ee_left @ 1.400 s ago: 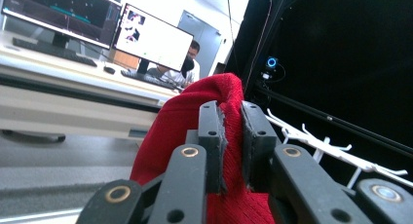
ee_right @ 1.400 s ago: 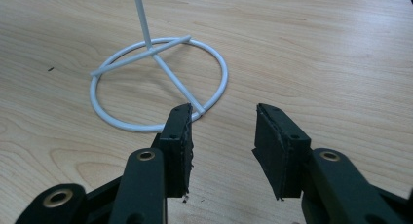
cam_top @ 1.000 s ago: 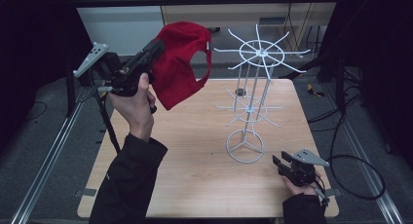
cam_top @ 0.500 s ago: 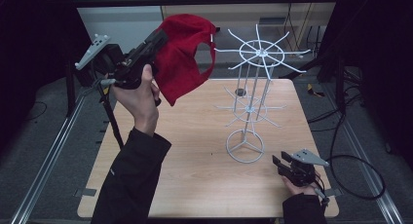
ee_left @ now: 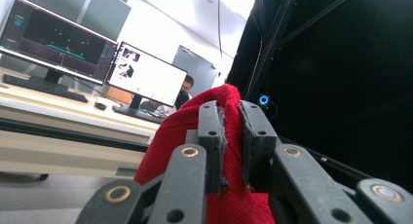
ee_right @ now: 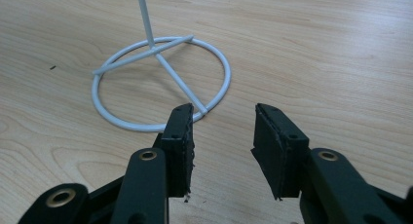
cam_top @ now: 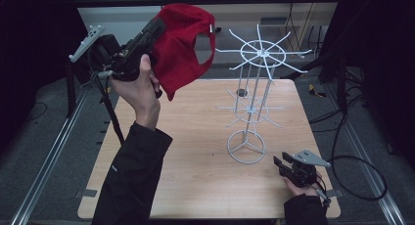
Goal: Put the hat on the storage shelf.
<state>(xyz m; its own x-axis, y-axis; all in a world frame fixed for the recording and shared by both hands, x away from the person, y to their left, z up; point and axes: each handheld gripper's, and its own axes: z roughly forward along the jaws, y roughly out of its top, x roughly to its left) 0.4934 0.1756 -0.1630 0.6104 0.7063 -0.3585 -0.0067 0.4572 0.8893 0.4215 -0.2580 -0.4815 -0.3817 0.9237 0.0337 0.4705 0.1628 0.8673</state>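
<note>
Cloth (cam_top: 183, 44) hanging high, left tool (cam_top: 147, 36) clenching it; right tool (ee_right: 221, 136) resting released on desk (cam_top: 195, 151). Risk: cloth snagging rack (cam_top: 254, 88), tipping it.

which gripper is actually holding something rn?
The left gripper, raised beside the white wire rack, is shut on the red knit cloth. The right gripper rests open near the rack's ring base, nothing between its fingers.
</note>
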